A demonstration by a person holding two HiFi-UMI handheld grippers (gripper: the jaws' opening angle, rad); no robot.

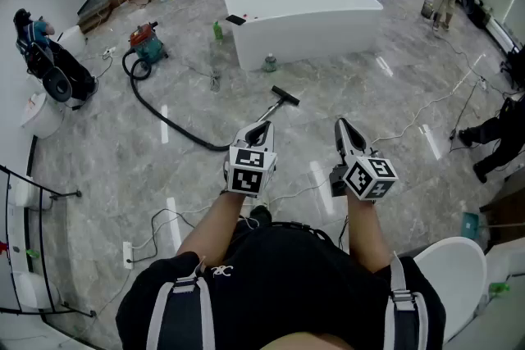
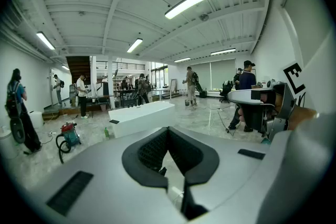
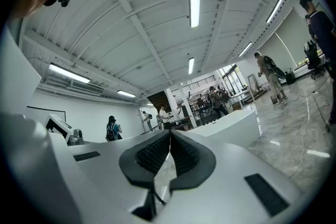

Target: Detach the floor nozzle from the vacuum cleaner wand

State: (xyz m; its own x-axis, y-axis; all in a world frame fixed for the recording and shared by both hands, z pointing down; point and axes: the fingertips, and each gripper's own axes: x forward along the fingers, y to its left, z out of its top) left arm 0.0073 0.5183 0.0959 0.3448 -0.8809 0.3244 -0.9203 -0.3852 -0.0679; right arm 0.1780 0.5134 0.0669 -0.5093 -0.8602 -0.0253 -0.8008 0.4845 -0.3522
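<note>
The floor nozzle [image 1: 285, 96] lies on the marble floor [image 1: 394, 94], ahead of the person and a little short of the white tub [image 1: 312, 33]. It is a short black bar. In the head view its long axis runs from upper left to lower right, across the line of the wand [image 1: 273, 110]. The wand is a thin pale tube, and its long axis slants from the nozzle down and left toward the person, so the nozzle end points toward the tub. The near end of the wand goes out of sight behind the tip of the left gripper [image 1: 264, 126].

From there a black hose [image 1: 168, 120] curves away to the left and back to the red and teal vacuum cleaner [image 1: 148, 43]. A green bottle [image 1: 217, 30] stands by the tub's left corner, and a small can [image 1: 270, 62] stands in front of the tub.

The left gripper tilts slightly downward. Its jaws are pressed together with nothing between them. The right gripper [image 1: 340, 124] is held level beside it, apart from the wand, and its jaws are also closed and empty.
</note>
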